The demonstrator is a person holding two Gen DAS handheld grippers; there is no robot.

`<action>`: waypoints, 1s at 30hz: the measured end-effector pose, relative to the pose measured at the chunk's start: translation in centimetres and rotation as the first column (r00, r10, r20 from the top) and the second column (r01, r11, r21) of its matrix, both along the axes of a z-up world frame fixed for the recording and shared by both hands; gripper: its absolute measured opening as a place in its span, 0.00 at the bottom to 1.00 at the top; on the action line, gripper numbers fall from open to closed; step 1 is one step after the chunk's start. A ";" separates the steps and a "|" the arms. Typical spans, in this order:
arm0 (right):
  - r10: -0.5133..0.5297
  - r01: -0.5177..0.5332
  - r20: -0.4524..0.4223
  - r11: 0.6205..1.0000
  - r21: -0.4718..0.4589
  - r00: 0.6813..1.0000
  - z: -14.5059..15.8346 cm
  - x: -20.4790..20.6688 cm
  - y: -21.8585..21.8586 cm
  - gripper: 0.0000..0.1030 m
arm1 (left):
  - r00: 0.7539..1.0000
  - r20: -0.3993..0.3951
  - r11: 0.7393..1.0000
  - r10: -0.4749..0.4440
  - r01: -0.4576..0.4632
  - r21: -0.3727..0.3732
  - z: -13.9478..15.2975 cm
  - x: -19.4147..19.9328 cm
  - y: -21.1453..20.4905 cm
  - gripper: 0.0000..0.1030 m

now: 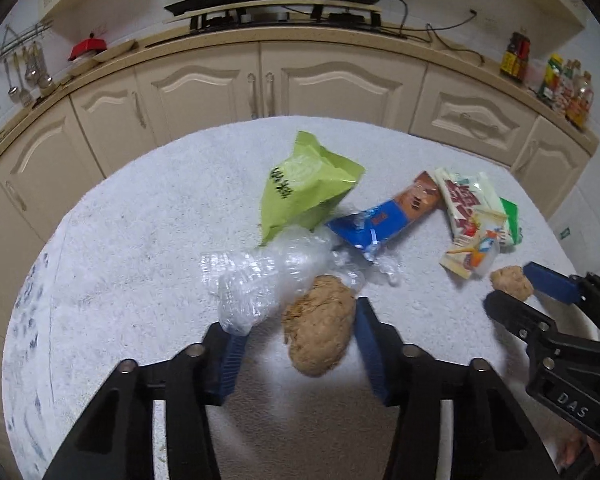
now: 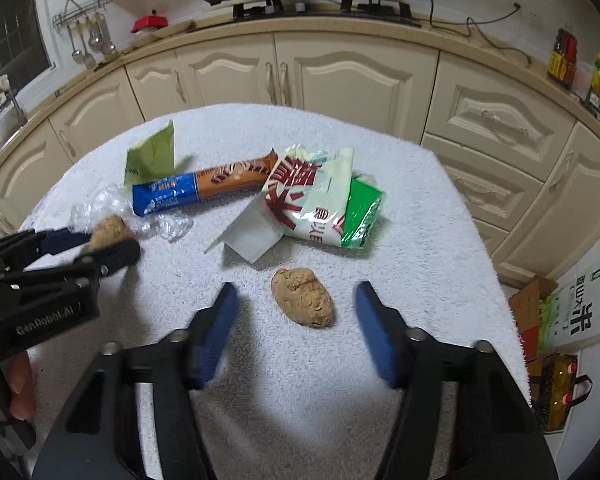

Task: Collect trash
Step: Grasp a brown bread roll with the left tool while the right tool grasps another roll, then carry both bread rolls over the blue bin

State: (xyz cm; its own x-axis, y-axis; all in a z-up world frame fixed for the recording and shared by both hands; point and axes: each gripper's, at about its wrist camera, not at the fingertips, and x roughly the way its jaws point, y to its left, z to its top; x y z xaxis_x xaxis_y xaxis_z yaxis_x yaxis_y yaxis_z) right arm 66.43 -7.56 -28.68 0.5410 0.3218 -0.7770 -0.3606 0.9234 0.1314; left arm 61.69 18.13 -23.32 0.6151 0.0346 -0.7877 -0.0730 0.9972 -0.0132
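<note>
Brown wads sit one between each of your spread jaws: your left gripper point(image 1: 296, 344) straddles the larger wad point(image 1: 318, 326), your right gripper point(image 2: 296, 332) the smaller wad point(image 2: 303, 302) (neither is gripped). Both lie on the white towel point(image 2: 440, 240), near the wrappers point(image 2: 316, 200) and crumpled plastic point(image 1: 260, 280).

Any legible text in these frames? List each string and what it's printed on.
"DAS" on the right gripper body, seen from the left wrist view.
"GenRobot.AI" on the left gripper body, seen from the right wrist view.
Green bag: dark characters, too distorted to read.
Blue and brown wrapper, red and white packet: large print, not legible.
White sack on the floor: large characters, unclear.
Condiment bottles: labels too small.
</note>
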 end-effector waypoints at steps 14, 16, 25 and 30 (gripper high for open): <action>0.031 -0.035 0.036 0.993 0.116 0.999 1.9 -4.2 -3.0 0.27 | 0.997 0.040 0.998 -0.064 0.064 0.015 4.3 -3.5 -5.2 0.26; 0.023 -0.032 0.052 0.987 0.160 0.998 2.9 -6.0 -4.4 0.27 | 0.996 0.057 0.997 -0.068 0.066 0.029 5.4 -5.7 -6.5 0.27; -0.033 0.008 0.089 0.965 0.262 0.995 5.1 -11.5 -10.9 0.27 | 0.983 0.095 0.988 -0.155 0.156 0.005 8.0 -12.0 -14.0 0.27; -0.124 0.091 0.098 0.953 0.288 0.987 5.0 -13.8 -17.3 0.27 | 0.961 0.094 0.966 -0.259 0.259 0.008 8.4 -12.1 -21.3 0.27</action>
State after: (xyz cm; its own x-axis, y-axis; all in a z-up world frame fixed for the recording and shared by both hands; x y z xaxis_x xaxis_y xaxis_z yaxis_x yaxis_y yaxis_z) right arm 52.60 -24.90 -23.70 0.6639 0.4533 -0.5948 -0.2886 0.8890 0.3555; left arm 49.59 -3.21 -14.88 0.6731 -0.1388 -0.7264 0.1894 0.9818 -0.0121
